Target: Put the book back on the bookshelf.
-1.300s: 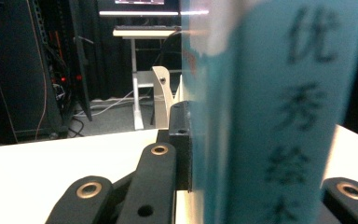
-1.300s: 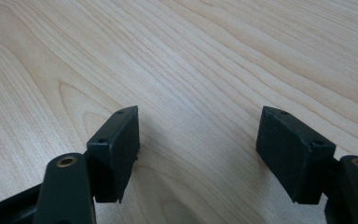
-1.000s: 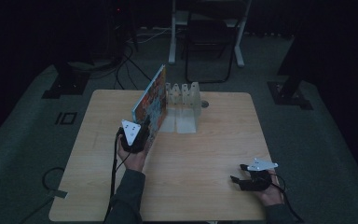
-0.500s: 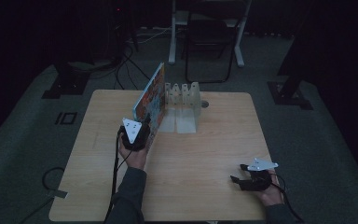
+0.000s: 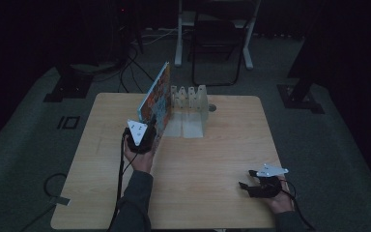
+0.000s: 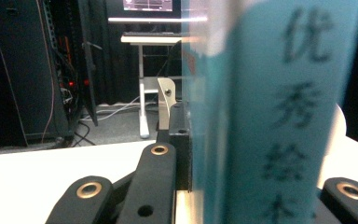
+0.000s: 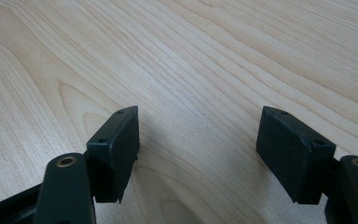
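**Entry: picture book, upright, on its way to the rack**

Item 1. Thin picture book with a bright, many-coloured cover and a teal spine [image 5: 157,99] printed with dark characters. I have it standing on edge on the pale wooden table [image 5: 207,193], tilted a little, just beside the left end of the white slotted book rack [image 5: 189,104]. In the left gripper view the spine [image 6: 279,112] stands right in front of the lens.

Item 2. Left gripper [image 5: 142,137]. Jaws clamped on the book's near edge; my hand is below it, cable trailing back along the sleeve.

Item 3. Right gripper [image 5: 251,186]. Resting low at the near right of the table, well apart from the book. Its own view shows both black pads [image 7: 116,149] spread with nothing between them but bare wood grain.

Step in hand, as I judge it: carrying the book upright toward a slot of the rack; it does not look seated between the dividers.

Next move, as I judge it: line the lower edge with a gap between two dividers, keep the book vertical, ease it in, and release once the rack takes the weight. The free gripper could steady the rack if it slides.
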